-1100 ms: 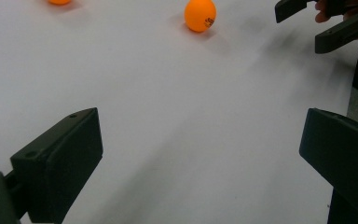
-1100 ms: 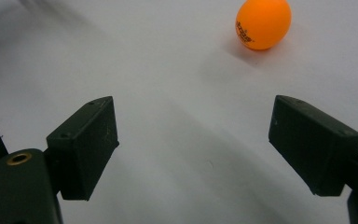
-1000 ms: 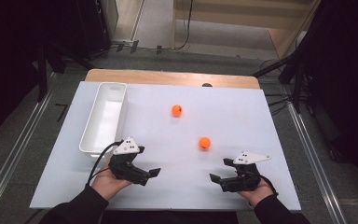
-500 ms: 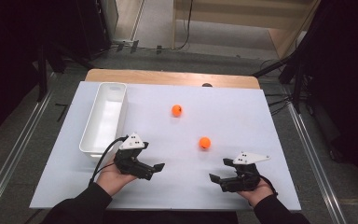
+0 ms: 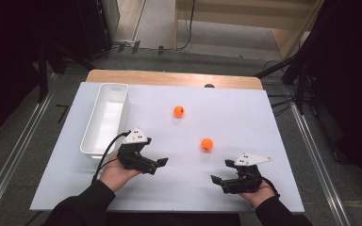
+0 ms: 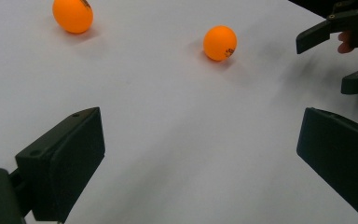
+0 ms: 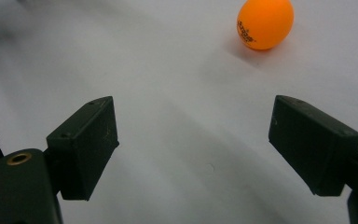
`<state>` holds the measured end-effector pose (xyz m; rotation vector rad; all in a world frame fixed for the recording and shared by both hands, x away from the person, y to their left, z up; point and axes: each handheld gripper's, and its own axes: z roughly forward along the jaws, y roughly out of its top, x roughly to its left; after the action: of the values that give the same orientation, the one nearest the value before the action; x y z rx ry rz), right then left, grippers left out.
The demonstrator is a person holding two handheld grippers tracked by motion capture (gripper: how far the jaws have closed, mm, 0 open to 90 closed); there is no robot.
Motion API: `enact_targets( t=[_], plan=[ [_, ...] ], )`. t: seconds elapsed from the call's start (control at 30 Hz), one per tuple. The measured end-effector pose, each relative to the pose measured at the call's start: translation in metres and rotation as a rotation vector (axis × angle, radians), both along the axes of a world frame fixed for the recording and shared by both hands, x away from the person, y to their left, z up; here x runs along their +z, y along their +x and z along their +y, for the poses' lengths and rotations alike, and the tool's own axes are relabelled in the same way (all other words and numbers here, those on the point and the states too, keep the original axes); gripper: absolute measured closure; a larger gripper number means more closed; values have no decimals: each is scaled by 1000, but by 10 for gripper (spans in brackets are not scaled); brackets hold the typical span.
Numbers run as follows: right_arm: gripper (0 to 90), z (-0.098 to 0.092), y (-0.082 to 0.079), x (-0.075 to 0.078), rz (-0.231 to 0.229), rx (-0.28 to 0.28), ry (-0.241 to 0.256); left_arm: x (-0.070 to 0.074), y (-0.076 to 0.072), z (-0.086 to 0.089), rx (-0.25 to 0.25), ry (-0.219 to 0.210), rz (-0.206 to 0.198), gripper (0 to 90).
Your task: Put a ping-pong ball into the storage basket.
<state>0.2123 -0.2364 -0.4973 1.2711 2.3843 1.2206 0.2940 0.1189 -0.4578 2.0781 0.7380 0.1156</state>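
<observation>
Starting at the desk's (image 5: 264, 122) left edge, I have the white bin (image 5: 104, 118) lying lengthwise along it, nothing visible inside from the high view. Just off the bin's near end sits my left gripper (image 5: 159, 165), low over the near-left part of the desk, its jaws wide apart and holding nothing; in the left gripper view they frame bare white surface with both balls ahead of them. The far orange ball (image 5: 179, 111) rests toward the middle of the desk, closer to the far edge, and the near orange ball (image 5: 207, 144) lies right of centre, between my two grippers and a little beyond them. Neither ball touches anything but the desk. At the near-right corner region I hold my right gripper (image 5: 219, 181), jaws likewise spread open and empty, pointing leftward; its own camera puts the near ball (image 7: 265, 23) up ahead and off toward the right jaw, well clear of both. I judge this to be the approach step: nothing is grasped yet, and the likely job is getting the balls into the bin. The next move, as I read it, calls for swinging one gripper so the near ball sits squarely between the jaws, dropping low to the surface, and closing gently, since a light round ball will skitter away from a glancing touch.
</observation>
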Motion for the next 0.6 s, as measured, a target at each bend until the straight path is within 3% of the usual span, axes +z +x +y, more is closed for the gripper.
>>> enact_targets(
  t=[0.33,0.6],
  plan=[
    [142,-1,0,0,5,-5,4,0,10,-10,-11,16,-10,12],
    [141,0,1,0,1,-5,6,1,17,-19,-15,6,-7,12]
  ],
)
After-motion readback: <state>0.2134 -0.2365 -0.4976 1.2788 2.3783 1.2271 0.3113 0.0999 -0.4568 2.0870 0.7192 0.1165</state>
